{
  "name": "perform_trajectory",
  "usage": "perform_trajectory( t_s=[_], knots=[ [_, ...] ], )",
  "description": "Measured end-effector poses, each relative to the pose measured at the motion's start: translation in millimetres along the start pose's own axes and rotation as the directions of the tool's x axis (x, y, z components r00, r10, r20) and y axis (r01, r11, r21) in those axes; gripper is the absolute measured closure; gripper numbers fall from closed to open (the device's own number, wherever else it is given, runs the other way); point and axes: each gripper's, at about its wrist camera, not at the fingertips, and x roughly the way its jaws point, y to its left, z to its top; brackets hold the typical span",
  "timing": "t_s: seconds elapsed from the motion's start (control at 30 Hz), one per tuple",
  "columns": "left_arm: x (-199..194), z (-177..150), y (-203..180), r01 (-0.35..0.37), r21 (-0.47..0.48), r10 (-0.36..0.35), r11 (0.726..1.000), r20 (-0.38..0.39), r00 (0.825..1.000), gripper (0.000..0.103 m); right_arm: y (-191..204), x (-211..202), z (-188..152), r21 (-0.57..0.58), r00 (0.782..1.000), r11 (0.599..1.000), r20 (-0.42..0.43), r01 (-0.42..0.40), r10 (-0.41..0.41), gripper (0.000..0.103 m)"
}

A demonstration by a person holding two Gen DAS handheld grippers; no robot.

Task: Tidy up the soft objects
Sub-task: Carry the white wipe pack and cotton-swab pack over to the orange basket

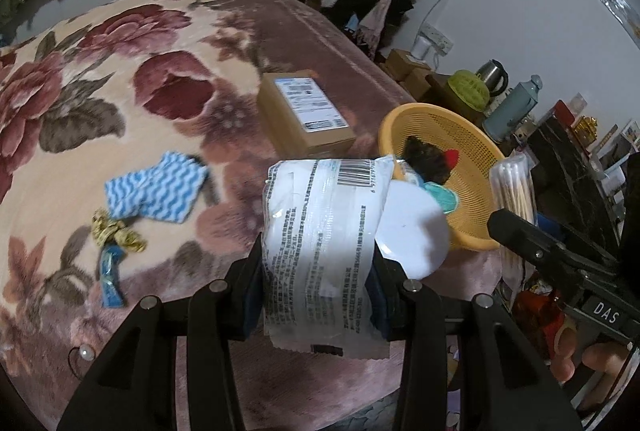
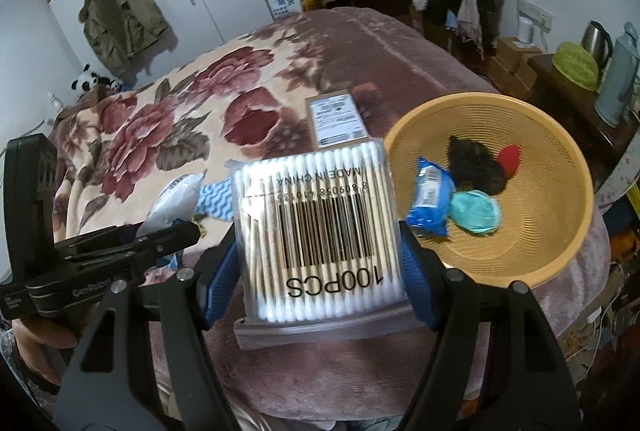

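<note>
Left claw [image 1: 320,283] is clenched on a white plastic-wrapped packet [image 1: 320,231], its dark pads pressing both long sides, the packet raised above the bed just left of the orange mesh basket [image 1: 476,151]. Further left of the basket, still lying on the floral blanket [image 1: 120,71], are a blue-and-white wavy cloth [image 1: 154,189], a yellow-patterned scrunchie [image 1: 116,233] and a small blue sachet [image 1: 110,277]; a cardboard parcel [image 1: 304,111] sits just left of the basket's far rim.

Right claw [image 2: 320,259] is grasping a clear zip bag of cotton swabs [image 2: 316,227], blue pads squeezing its two sides, held just left of the basket and near its front rim. Inside the basket already lie a blue wipes pack [image 2: 430,197], a teal ball-like item [image 2: 476,211], a dark fuzzy item [image 2: 476,163] and a red piece [image 2: 509,159].

Both loads look bound for the basket. To do it well, I would carry each one fully over the rim before letting go, since both now hang over the bed short of it. The right load is nearer the rim, so it should go first, leaving the left claw room to follow without the two crossing. Lower close to the contents, then release: the slick wrappers could slide off the sloping wall otherwise.
</note>
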Motion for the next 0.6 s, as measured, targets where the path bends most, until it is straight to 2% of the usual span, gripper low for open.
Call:
perform_trajectory(
  t_s=[0.6],
  knots=[
    [38.6,25.4,-65.2,0.06,0.094,-0.056,0.994,-0.043,0.998,0.058,-67.7,-16.4,3.7,0.105,0.995,0.99,0.024,0.098,-0.101,0.031]
  ],
)
